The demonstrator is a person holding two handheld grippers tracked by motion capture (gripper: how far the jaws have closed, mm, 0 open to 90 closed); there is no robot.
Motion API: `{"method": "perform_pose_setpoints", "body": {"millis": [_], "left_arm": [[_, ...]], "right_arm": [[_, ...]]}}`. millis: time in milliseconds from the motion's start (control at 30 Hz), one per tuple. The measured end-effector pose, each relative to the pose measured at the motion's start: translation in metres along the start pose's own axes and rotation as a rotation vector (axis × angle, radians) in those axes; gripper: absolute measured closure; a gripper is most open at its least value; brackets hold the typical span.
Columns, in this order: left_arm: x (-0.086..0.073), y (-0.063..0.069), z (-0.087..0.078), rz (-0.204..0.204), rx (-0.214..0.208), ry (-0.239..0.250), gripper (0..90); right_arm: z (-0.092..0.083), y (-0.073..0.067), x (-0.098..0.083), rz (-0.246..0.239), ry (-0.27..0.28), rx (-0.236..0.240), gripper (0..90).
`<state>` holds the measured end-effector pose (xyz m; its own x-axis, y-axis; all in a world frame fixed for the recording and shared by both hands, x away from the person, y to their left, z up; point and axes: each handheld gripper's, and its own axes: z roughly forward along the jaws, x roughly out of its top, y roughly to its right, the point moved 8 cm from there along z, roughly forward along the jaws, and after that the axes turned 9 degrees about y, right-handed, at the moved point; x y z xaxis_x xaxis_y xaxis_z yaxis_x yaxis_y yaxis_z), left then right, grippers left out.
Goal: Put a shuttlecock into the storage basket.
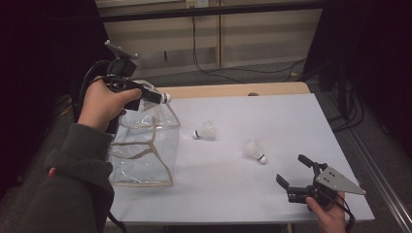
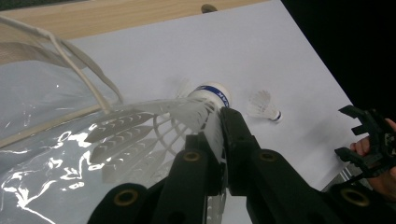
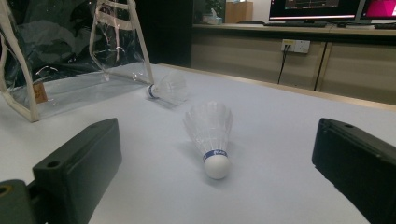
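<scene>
My left gripper [image 1: 154, 97] pinches a shuttlecock [image 2: 177, 122] by its white feather skirt, holding it over the open top of the clear bag [image 1: 145, 145] with beige trim; its white cork tip carries a blue band whose lettering I cannot read. My right gripper [image 1: 297, 175] rests spread wide on the white table [image 1: 272, 121], facing a second shuttlecock [image 3: 211, 135] with the same blue band; a third [image 1: 205, 131] lies just beside the bag

White table [image 1: 272, 194] bears clear bag [image 1: 141, 150], two shuttlecocks [image 1: 206, 131] [image 1: 255, 151]
</scene>
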<state>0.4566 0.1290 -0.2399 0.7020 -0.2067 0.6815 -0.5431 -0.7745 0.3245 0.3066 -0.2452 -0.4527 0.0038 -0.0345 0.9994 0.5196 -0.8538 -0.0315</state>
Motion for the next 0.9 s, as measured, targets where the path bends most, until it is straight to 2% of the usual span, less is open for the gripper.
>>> {"method": "perform_pose_setpoints", "body": {"millis": [667, 767, 900], "left_arm": [[0.002, -0.012, -0.009, -0.005, 0.026, 0.012, 87.8], [0.003, -0.012, -0.009, -0.018, 0.03, 0.023, 87.9], [0.004, -0.016, -0.012, -0.01, 0.035, 0.016, 87.8]], "right_arm": [[0.0, 0.0, 0.001, -0.002, 0.003, -0.001, 1.5], [0.0, 0.0, 0.001, -0.003, 0.004, -0.002, 1.5], [0.0, 0.0, 0.001, -0.002, 0.006, -0.001, 1.5]]}}
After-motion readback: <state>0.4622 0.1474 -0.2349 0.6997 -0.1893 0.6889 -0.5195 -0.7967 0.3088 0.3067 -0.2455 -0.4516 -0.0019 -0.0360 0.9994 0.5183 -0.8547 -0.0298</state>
